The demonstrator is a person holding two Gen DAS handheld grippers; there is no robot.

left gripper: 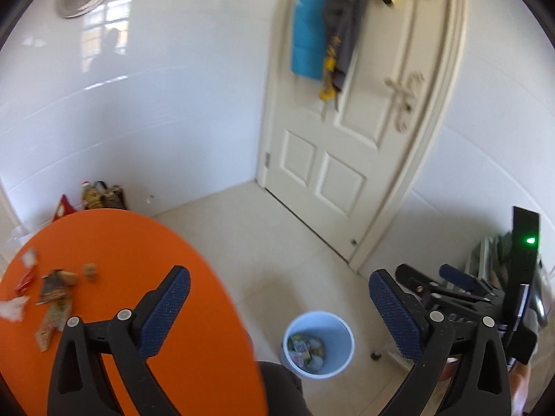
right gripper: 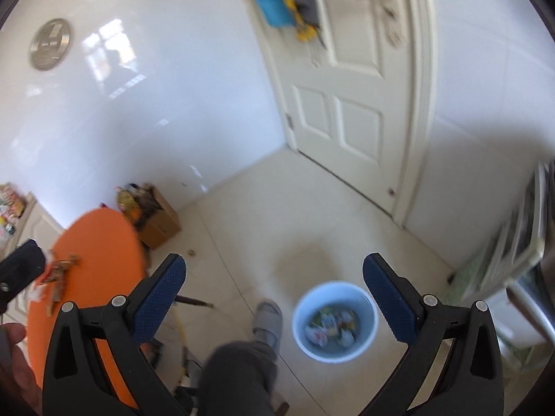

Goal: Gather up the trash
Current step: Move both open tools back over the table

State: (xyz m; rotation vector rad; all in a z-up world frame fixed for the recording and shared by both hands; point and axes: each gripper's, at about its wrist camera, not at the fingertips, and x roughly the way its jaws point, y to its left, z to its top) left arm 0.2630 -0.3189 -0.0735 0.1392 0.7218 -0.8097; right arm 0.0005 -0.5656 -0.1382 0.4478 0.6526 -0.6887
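Observation:
A light blue bin (left gripper: 333,324) stands on the tiled floor and holds several bits of trash (left gripper: 307,348). My left gripper (left gripper: 280,274) hangs open above the floor, between the orange table (left gripper: 121,242) and the bin, with nothing between its fingers. Wrappers (left gripper: 53,291), a white crumpled paper (left gripper: 14,308) and small brown pieces (left gripper: 91,272) lie on the table's left part. In the right wrist view my right gripper (right gripper: 274,260) is open and empty, high over the floor, with the bin (right gripper: 333,294) below its right finger. The right gripper (left gripper: 451,284) also shows in the left wrist view.
A cream door (left gripper: 333,138) with hanging clothes (left gripper: 312,34) closes the far corner. A cardboard box (right gripper: 161,223) of clutter stands by the wall behind the table. A person's leg and grey slipper (right gripper: 267,315) are beside the bin. A white rack (right gripper: 513,242) stands at the right.

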